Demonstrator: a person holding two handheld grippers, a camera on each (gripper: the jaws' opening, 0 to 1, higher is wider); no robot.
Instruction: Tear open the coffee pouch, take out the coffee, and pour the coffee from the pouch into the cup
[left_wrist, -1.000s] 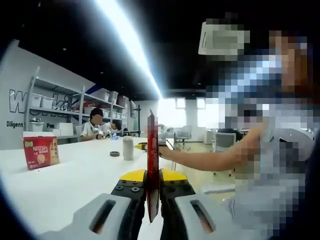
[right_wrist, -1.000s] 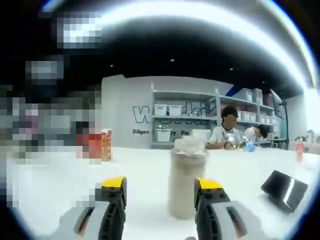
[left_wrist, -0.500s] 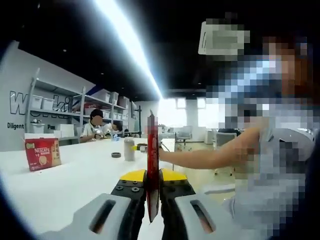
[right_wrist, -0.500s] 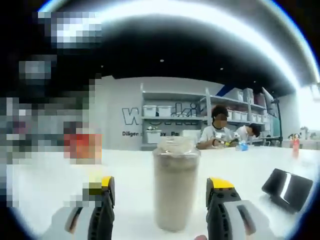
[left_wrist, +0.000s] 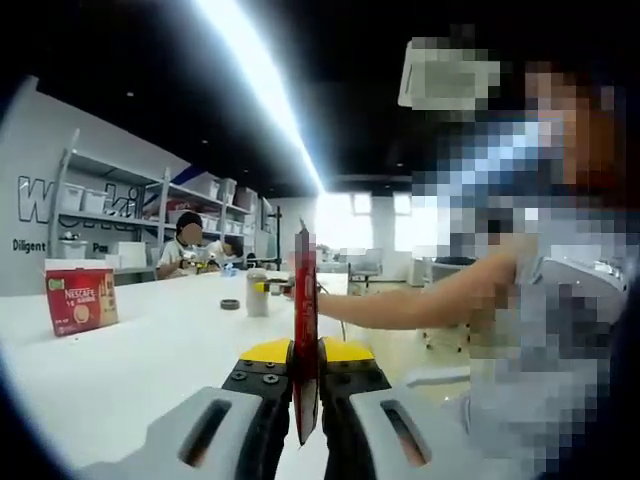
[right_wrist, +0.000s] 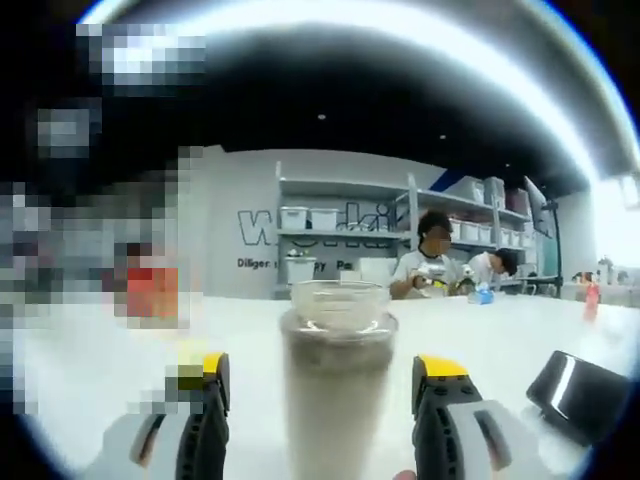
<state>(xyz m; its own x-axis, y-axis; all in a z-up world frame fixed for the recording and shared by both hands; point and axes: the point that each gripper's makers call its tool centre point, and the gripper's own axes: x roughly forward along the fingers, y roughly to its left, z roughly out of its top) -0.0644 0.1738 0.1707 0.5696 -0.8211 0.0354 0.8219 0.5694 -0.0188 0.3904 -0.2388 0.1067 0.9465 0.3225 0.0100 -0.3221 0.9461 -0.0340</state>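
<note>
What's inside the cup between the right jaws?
The cup is translucent, and its wall looks grey-brown up to near the clear rim. Whether that is contents or frosting cannot be told; its bottom is out of frame.

1. I see the red coffee pouch (left_wrist: 305, 330) standing upright and edge-on, pinched at its lower part.
2. The clear cup (right_wrist: 335, 385) stands upright on the white desk (right_wrist: 90, 370), away from its edges, its wall frosted grey-brown.
</note>
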